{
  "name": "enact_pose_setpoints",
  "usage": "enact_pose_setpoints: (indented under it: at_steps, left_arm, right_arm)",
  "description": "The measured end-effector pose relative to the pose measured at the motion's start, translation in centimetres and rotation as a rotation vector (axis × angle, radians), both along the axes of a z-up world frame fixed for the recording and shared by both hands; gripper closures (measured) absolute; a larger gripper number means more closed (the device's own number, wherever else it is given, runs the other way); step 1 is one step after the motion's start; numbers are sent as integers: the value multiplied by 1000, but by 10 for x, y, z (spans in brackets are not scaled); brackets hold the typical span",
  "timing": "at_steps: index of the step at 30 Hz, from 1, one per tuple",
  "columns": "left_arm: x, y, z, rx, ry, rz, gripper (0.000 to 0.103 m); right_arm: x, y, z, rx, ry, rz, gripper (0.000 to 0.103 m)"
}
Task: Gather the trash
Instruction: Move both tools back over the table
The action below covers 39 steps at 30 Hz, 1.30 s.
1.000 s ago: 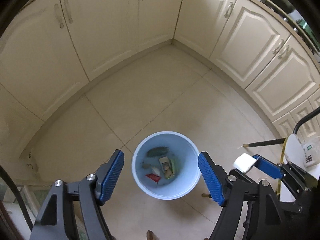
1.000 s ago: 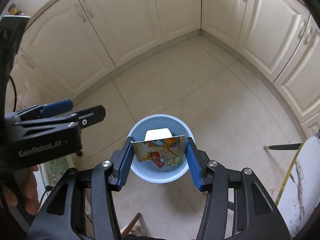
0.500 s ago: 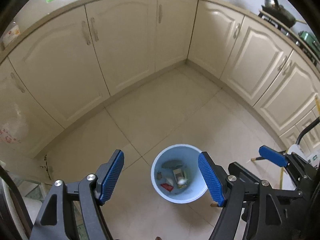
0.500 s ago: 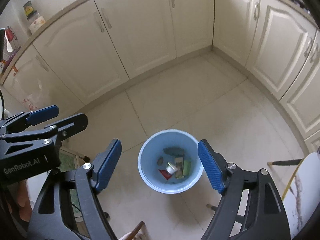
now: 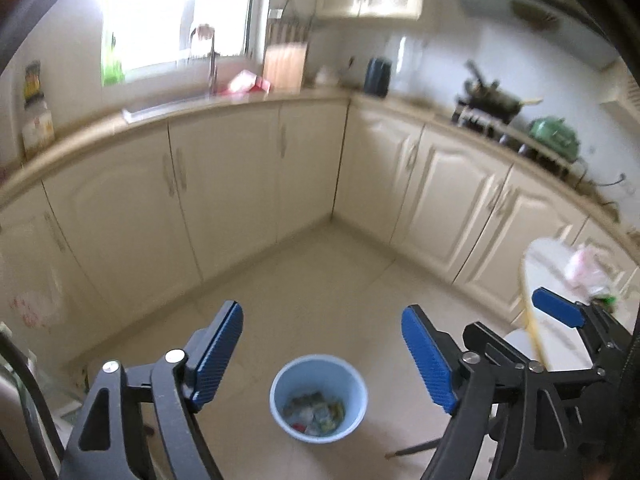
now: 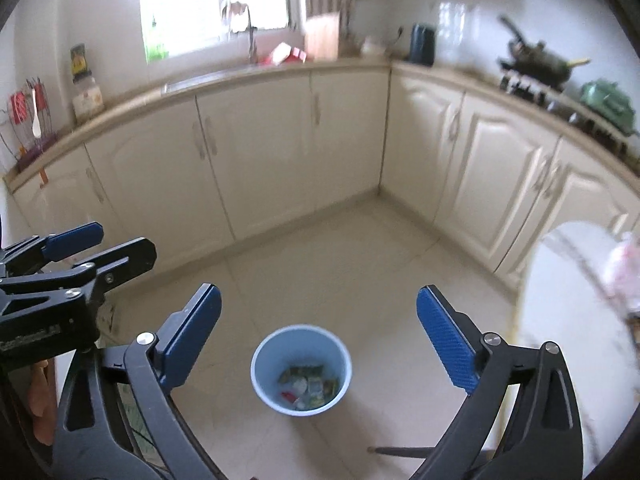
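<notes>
A light blue bin (image 5: 319, 398) (image 6: 301, 369) stands on the tiled floor far below both grippers, with several wrappers lying in its bottom. My left gripper (image 5: 322, 350) hangs high above it, jaws opening, nothing between its blue pads. My right gripper (image 6: 319, 330) is also high above the bin, its jaws opening wide and empty. In the right wrist view the left gripper (image 6: 60, 252) shows at the left edge. In the left wrist view the right gripper (image 5: 560, 314) shows at the right. A crumpled pink and white piece (image 5: 584, 270) lies on the round white table (image 5: 548, 276) (image 6: 572, 288).
Cream cabinets (image 5: 224, 196) wrap around the corner under a counter with a sink tap (image 5: 212, 64), a knife block (image 5: 286, 62), a dark kettle (image 5: 378, 72), a wok (image 5: 492, 98) and a green pot (image 5: 554, 136). A thin chair leg (image 6: 404, 450) lies near the bin.
Both grippers rose and tilted up, so the counter and window came into view. The right gripper let go of the colourful packet, which now lies in the bin, and its jaws spread wide.
</notes>
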State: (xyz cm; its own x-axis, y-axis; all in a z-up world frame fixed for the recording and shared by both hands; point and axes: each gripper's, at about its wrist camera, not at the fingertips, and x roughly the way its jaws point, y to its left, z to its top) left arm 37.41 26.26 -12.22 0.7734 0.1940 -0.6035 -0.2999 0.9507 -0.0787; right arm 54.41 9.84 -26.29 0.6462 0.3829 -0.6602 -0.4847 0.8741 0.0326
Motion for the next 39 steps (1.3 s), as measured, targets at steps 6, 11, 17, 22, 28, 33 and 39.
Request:
enact_pose_setpoints:
  at_steps: [6,11,17,22,28,33,39]
  left_arm:
    - [-72,-71,33,112,-172,-27,12]
    - [-126,-133,44,145,-283,-87,9]
    - [-196,-203,43,163,-407,-228,5]
    - [-233,-231,27,175,-442,-295,2]
    - [-239,-265,3,161,-447,-357,1]
    - [-198,-286,-4,150,-379,-417,1]
    - [-147,-305,-3,160,-309,-460,1]
  right_arm:
    - [-52,-46,67,24,-151,-73,0]
    - [-101,-91,116,30,-256,-159,0]
    - [-170,-164,161,40,-373,-309,0]
    - [-218,-220,182,52,-441,-444,0]
    - [-255,-285,188,42,-461,-568,0]
    - [-265,-330,177,46,-436,-649,0]
    - [-256,-374,157,48,-379,-712,0]
